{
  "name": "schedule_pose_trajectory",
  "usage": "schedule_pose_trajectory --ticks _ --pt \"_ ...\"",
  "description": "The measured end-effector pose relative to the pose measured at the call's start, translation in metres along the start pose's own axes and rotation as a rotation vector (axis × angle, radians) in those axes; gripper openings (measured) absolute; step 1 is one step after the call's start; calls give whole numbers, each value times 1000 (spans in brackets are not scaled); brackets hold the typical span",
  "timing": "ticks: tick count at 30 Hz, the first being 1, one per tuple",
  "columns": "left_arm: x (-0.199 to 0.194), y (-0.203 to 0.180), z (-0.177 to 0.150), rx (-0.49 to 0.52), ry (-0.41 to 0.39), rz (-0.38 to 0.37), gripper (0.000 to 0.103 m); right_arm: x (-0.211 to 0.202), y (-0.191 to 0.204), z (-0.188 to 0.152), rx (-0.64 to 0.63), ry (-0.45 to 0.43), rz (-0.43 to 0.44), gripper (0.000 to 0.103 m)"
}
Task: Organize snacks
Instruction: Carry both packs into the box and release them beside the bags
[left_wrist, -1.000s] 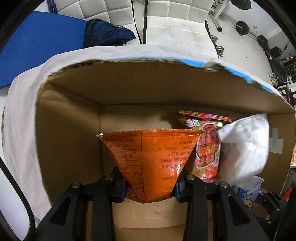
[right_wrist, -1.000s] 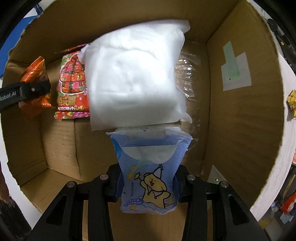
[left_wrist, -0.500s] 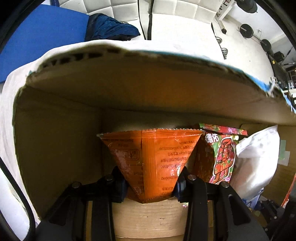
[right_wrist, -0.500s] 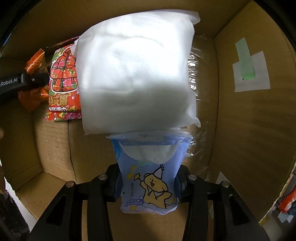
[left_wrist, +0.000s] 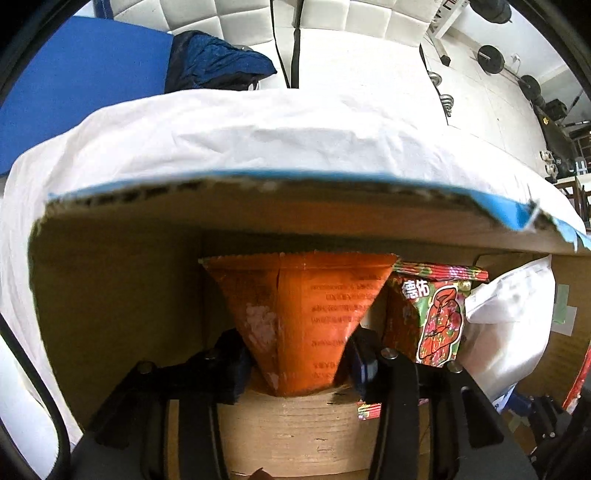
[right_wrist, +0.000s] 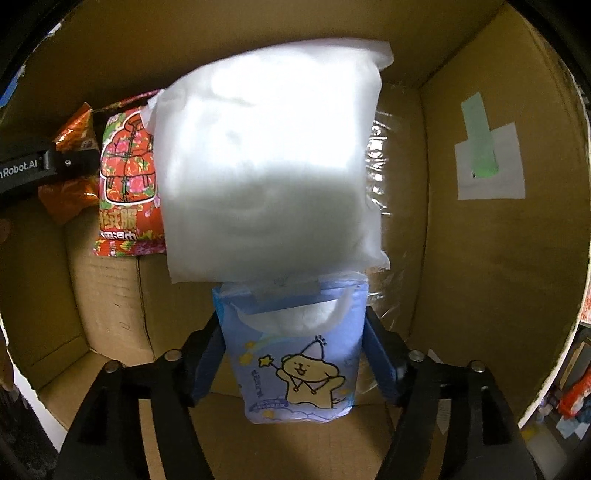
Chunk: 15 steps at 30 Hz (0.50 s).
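Snacks are being dropped into the cardboard box. Left gripper is opening around the orange packet, apparently still touching it; right gripper is opening, its jaws clear of the blue pack. Next, lift both straight out.

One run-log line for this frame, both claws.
left claw: opening, orange foil snack bag between pads | right claw: opening, blue cartoon-bear tissue pack between pads | both inside brown cardboard box
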<state>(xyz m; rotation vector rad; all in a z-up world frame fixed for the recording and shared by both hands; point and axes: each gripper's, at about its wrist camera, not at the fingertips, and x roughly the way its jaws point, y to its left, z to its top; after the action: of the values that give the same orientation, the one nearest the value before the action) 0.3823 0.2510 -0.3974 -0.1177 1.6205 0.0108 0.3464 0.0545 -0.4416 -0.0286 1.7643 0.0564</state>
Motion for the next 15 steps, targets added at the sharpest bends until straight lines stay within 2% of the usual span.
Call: schedule_pose_trajectory --ticks 6,13,15 --pt "-9 -3 -1 12 -32 7 55 -9 3 1 -1 -11 18 85" --pt "-28 -15 -6 37 -78 -7 94 -26 13 -4 -11 -49 29 101" --pt "-39 -16 -11 42 -114 13 99 -32 13 -5 -5 -62 29 103"
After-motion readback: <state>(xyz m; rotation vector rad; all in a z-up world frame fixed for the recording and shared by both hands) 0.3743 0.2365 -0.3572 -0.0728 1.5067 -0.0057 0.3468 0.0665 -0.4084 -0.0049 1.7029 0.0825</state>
